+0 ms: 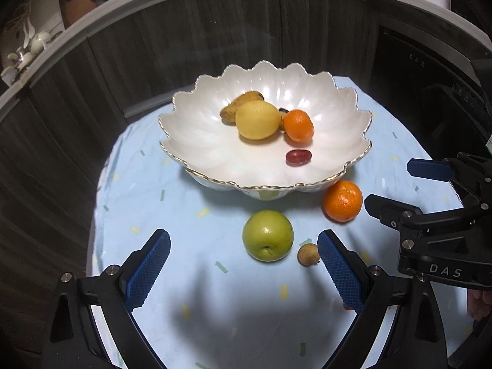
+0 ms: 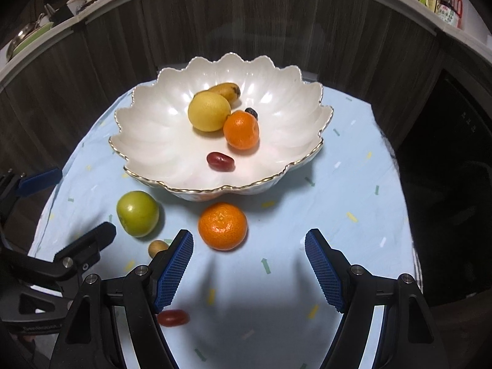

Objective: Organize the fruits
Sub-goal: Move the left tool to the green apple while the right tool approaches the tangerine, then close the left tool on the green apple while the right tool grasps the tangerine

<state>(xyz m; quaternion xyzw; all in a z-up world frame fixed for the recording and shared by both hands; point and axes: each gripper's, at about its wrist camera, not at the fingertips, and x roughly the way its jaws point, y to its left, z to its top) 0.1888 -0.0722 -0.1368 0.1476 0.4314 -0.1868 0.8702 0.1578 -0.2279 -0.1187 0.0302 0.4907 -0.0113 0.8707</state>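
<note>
A white scalloped bowl (image 1: 190, 129) (image 2: 147, 141) with a gold rim holds a lemon (image 1: 257, 120) (image 2: 209, 111), a mandarin (image 1: 298, 125) (image 2: 241, 129), a red grape tomato (image 1: 298, 157) (image 2: 220, 161), a brownish fruit (image 1: 238, 104) (image 2: 227, 90) and a small dark fruit (image 2: 251, 112). On the cloth in front lie a green apple (image 1: 267, 235) (image 2: 137, 213), a second mandarin (image 1: 342, 200) (image 2: 222, 226), a small tan fruit (image 1: 308, 254) (image 2: 157, 247) and another red tomato (image 2: 172, 318). My left gripper (image 1: 244, 243) is open just short of the apple. My right gripper (image 2: 249, 243) (image 1: 387, 186) is open just short of the loose mandarin.
A light blue patterned cloth (image 1: 215, 292) (image 2: 353, 184) covers the small round table. Dark wood cabinet fronts (image 1: 153, 40) stand behind it under a counter with kitchenware. A dark appliance (image 2: 461, 153) is at the right. Part of a hand (image 1: 479, 303) shows at the right edge.
</note>
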